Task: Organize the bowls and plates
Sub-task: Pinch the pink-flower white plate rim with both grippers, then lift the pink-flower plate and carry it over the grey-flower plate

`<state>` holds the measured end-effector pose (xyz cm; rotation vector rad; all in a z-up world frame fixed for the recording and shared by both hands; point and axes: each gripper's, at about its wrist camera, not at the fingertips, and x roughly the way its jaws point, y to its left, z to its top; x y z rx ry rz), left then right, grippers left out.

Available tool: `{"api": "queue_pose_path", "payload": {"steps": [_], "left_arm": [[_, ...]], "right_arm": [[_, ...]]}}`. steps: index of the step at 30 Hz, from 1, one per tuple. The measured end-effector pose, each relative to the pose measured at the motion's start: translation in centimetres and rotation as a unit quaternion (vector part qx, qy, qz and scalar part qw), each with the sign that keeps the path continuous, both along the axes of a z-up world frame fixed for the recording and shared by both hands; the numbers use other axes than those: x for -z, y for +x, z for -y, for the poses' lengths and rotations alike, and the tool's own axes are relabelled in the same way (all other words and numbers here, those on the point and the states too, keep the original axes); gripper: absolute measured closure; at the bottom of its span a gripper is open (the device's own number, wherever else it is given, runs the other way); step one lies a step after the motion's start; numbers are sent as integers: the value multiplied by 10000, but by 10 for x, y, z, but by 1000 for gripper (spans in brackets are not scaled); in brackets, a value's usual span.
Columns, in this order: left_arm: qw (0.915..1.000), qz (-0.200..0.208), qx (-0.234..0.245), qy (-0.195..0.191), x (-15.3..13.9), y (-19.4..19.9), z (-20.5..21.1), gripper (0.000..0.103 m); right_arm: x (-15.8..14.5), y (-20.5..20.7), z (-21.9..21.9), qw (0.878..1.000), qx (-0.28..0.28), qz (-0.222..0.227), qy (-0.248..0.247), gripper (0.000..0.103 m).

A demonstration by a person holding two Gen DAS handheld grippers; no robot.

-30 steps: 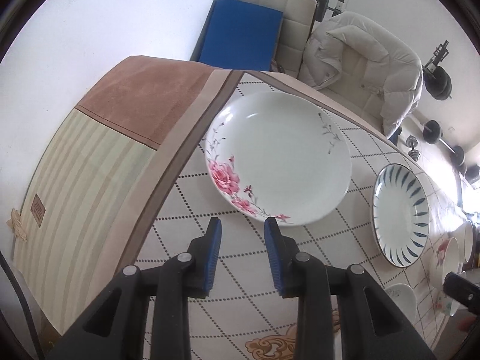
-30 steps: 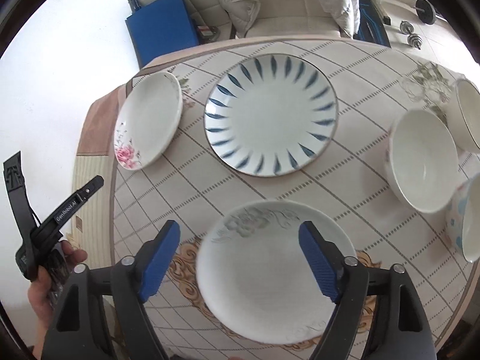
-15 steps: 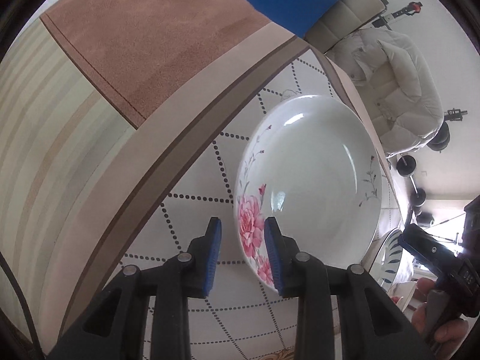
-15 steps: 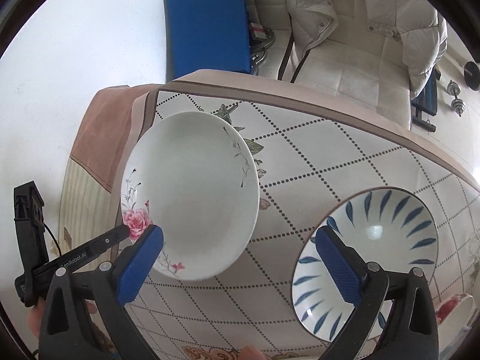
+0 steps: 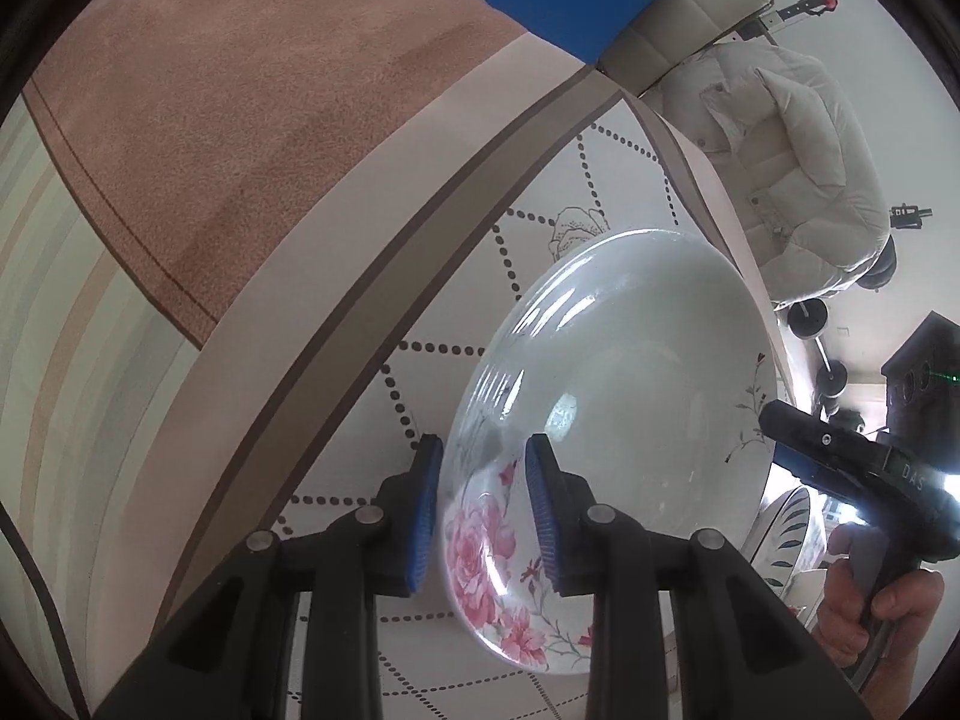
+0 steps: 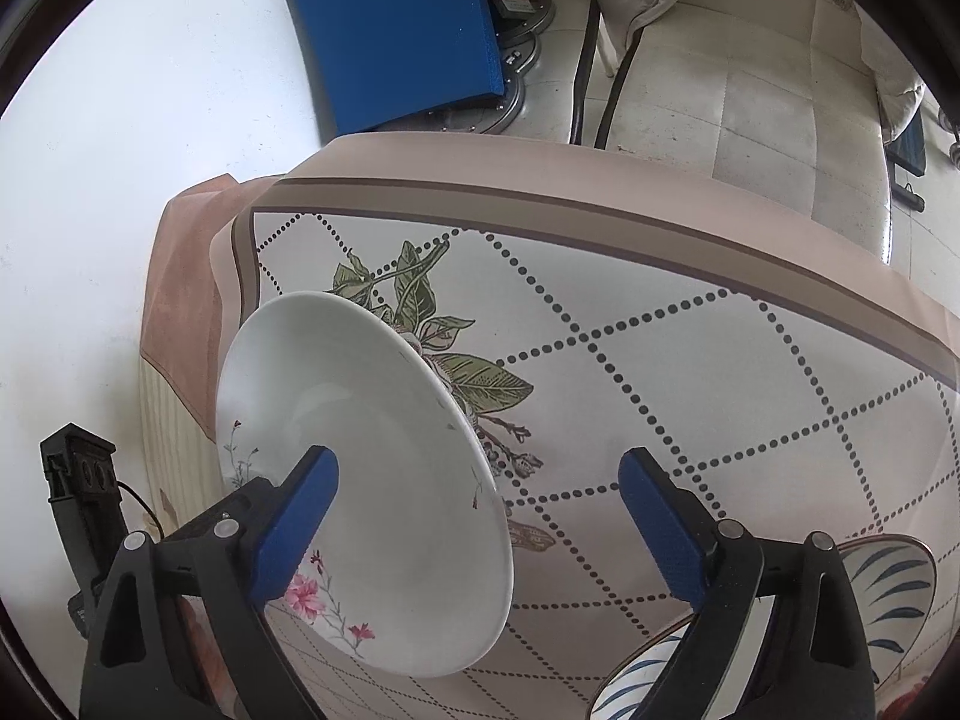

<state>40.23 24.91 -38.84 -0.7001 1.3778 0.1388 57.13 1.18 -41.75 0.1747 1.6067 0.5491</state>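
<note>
A white plate with pink flowers (image 5: 624, 420) is tilted up off the tablecloth, its rim between the blue pads of my left gripper (image 5: 483, 510), which straddles the near edge. Whether the pads press on it is unclear. The plate also shows in the right wrist view (image 6: 372, 480), raised at an angle. My right gripper (image 6: 480, 528) is wide open and empty; its left finger (image 6: 294, 510) is in front of the plate's face. A blue-striped plate (image 6: 840, 618) lies on the table at the lower right, under the right finger.
The table (image 6: 660, 372) wears a cloth with dotted diamonds and a leaf print, its brown border near the far edge. A chair with a white padded jacket (image 5: 780, 150) and a blue mat (image 6: 390, 30) stand beyond the table. Dumbbells (image 5: 810, 324) lie on the floor.
The flowered plate has gone from flat on the table to tilted up in the left gripper's jaws. The right gripper has moved left, close to the plate, still open.
</note>
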Motion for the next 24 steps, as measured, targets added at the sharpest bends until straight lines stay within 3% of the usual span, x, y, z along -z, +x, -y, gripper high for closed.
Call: {"api": "queue_pose_path", "payload": {"steps": [5, 8, 10, 12, 24], "left_arm": [[9990, 3, 271, 360, -2, 6, 7, 81], [9989, 47, 283, 379, -1, 6, 6, 82], [9988, 58, 273, 404, -1, 5, 5, 82], [9987, 73, 223, 441, -2, 5, 5, 82], [9960, 268, 214, 820, -23, -2, 3, 89]], "right_arm": [[7, 4, -5, 9997, -202, -111, 119, 28], [7, 4, -9, 9994, -318, -55, 83, 33], [7, 4, -13, 9988, -477, -20, 53, 69], [11, 3, -15, 9986, -533, -66, -31, 79], [2, -14, -10, 9976, -677, 160, -21, 87]]}}
